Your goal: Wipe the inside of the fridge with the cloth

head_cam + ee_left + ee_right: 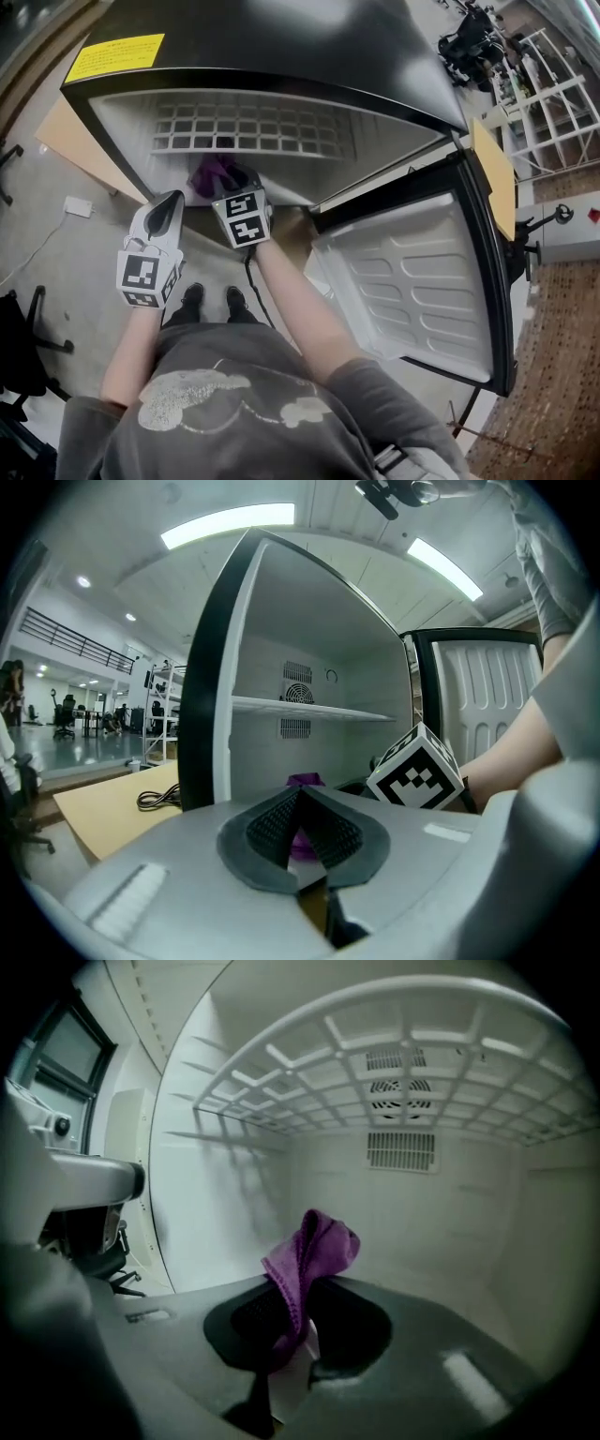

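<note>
The black fridge (pixel 281 47) stands open, with its white interior (pixel 450 1213) in front of me. My right gripper (pixel 230 180) reaches into the lower compartment under the wire shelf (pixel 394 1063). In the right gripper view it (pixel 302 1288) is shut on the purple cloth (pixel 314 1249), which sticks up bunched from between the jaws, apart from the back wall. The cloth (pixel 214 173) shows at the fridge mouth. My left gripper (pixel 167 204) hangs outside the fridge at its left front edge, jaws shut and empty (pixel 300 797). The cloth (pixel 303 781) and the right gripper's marker cube (pixel 415 769) show past it.
The fridge door (pixel 412 281) is swung wide to the right. A vent grille (pixel 401 1150) sits on the back wall. A wooden board (pixel 75 141) with a coiled cable (pixel 159 799) lies left of the fridge. A white adapter (pixel 78 206) lies on the floor.
</note>
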Demonstrator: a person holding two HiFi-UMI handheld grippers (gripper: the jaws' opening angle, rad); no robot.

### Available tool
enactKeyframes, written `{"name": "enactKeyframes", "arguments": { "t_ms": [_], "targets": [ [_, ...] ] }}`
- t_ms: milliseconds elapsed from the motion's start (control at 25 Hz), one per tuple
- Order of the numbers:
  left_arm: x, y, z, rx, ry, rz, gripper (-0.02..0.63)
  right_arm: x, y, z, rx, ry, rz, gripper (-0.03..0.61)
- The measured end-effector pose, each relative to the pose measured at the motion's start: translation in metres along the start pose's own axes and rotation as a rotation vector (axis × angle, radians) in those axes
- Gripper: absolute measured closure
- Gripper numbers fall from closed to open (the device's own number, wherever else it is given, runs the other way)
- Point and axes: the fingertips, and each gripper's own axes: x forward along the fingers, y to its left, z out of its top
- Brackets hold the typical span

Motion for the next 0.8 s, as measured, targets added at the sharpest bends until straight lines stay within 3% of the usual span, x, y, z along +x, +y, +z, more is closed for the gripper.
{"name": "enactKeyframes", "arguments": {
  "t_ms": [520, 640, 800],
  "targets": [
    [0.041, -0.045, 0.016, 0.024, -0.03, -0.122, 0.595, -0.07, -0.108, -0.057, 0.102, 0.137, -0.407, 0.535],
    [0.047, -0.057, 0.019, 0.034, -0.033, -0.161, 0.595, -0.081, -0.119, -0.062, 0.131, 0.145, -0.454, 0.535],
    [0.054, -0.067, 0.026, 0.042, -0.043, -0.2, 0.595, -0.085, -0.123, -0.037, 0.115, 0.061, -0.473, 0.534]
  ]
}}
